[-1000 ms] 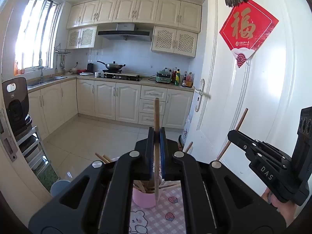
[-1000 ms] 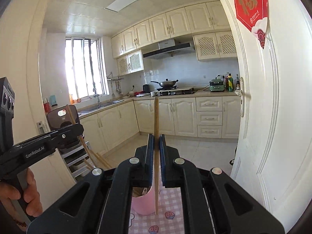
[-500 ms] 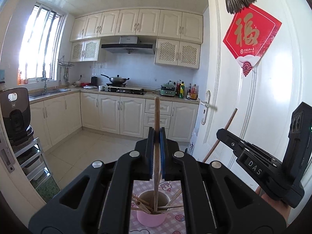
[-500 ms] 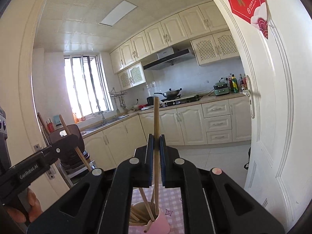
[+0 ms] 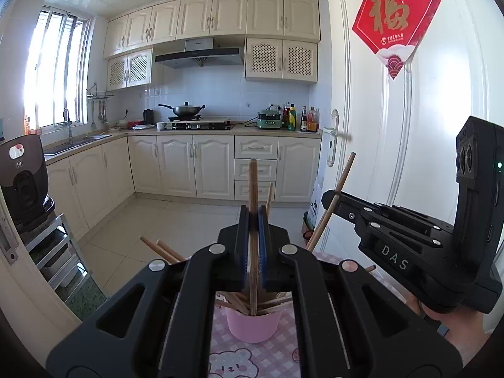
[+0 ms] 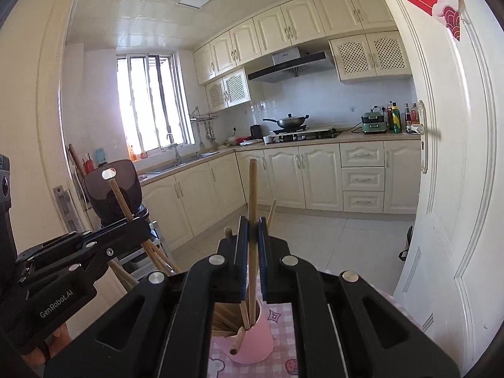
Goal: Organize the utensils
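A pink cup [image 5: 253,326] holding several wooden chopsticks stands on a pink checked cloth [image 5: 239,359]; it also shows in the right wrist view [image 6: 253,340]. My left gripper [image 5: 252,220] is shut on an upright wooden chopstick [image 5: 252,189] whose lower end is inside the cup. My right gripper [image 6: 252,226] is shut on another upright chopstick [image 6: 252,189], its lower end also in the cup. Each gripper shows in the other's view, the right one [image 5: 334,201] and the left one [image 6: 138,223], each with its chopstick slanting down towards the cup.
A white door [image 5: 393,145] with a red decoration [image 5: 395,15] stands close on the right. A dark appliance [image 5: 22,182] sits on a rack at the left. Kitchen cabinets and a tiled floor [image 5: 176,220] lie beyond the table.
Both grippers have come lower with their chopsticks, whose lower ends now sit deeper in the pink cup. The cup looks nearer and larger in both views.
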The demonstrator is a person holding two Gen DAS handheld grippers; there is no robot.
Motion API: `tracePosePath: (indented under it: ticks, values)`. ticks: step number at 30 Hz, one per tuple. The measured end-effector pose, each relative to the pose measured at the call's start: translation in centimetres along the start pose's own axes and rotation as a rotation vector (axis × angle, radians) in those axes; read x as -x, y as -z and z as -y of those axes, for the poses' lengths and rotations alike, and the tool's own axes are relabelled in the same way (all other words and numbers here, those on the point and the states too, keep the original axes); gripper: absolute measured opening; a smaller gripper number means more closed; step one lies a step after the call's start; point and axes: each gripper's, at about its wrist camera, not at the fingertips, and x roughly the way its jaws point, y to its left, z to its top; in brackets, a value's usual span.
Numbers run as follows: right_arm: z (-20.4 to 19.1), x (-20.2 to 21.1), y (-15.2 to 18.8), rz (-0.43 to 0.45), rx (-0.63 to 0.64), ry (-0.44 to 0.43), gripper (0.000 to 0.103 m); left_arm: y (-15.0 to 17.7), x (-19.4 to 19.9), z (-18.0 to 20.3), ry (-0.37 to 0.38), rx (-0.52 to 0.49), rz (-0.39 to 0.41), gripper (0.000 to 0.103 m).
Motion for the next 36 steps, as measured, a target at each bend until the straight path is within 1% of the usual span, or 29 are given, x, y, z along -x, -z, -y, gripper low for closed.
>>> tracePosePath:
  ticks: [3, 11, 16, 20, 22, 25, 27, 28, 29, 31, 34, 36]
  values:
    - [-0.1, -0.2, 0.5, -0.024, 0.009, 0.005, 0.005, 0.8, -0.3, -0.2, 0.004, 0.005, -0.026, 0.006]
    - [-0.8, 0.3, 1.2, -0.046, 0.021, 0.006, 0.006, 1.1, 0.7, -0.6, -0.013, 0.018, -0.02, 0.007]
    - [-1.0, 0.9, 1.1, -0.049, 0.024, 0.01, 0.007, 1.2, 1.4, -0.7, -0.017, 0.029, -0.031, 0.007]
    - [-1.2, 1.9, 0.7, -0.037, 0.02, 0.01, 0.016, 1.3, 2.4, -1.0, -0.013, 0.047, -0.032, 0.007]
    - [-1.5, 2.5, 0.5, -0.03, 0.023, 0.011, 0.019, 1.4, 3.0, -1.1, -0.02, 0.047, -0.028, 0.007]
    - [-2.0, 3.6, 0.3, -0.016, 0.035, 0.013, 0.025, 1.5, 3.9, -1.4, -0.023, 0.059, -0.017, 0.007]
    - [-2.5, 4.5, 0.2, 0.001, 0.053, 0.023, 0.03, 1.6, 4.6, -1.4, -0.029, 0.056, -0.009, 0.015]
    - [-2.8, 5.0, 0.2, 0.01, 0.061, 0.029, 0.032, 1.7, 5.0, -1.4, -0.04, 0.052, -0.002, 0.033]
    - [-2.9, 5.4, 0.2, 0.017, 0.066, 0.033, 0.034, 1.6, 5.5, -1.3, -0.056, 0.05, 0.012, 0.059]
    - [-3.4, 6.3, 0.2, 0.034, 0.078, 0.041, 0.035, 1.7, 6.9, -1.2, -0.083, 0.033, 0.059, 0.06]
    - [-4.0, 7.8, 0.4, 0.059, 0.094, 0.054, 0.037, 1.6, 8.5, -1.0, -0.105, 0.011, 0.081, 0.061]
    - [-4.6, 8.8, 0.5, 0.076, 0.107, 0.064, 0.039, 1.6, 9.5, -1.0, -0.124, 0.007, 0.103, 0.067]
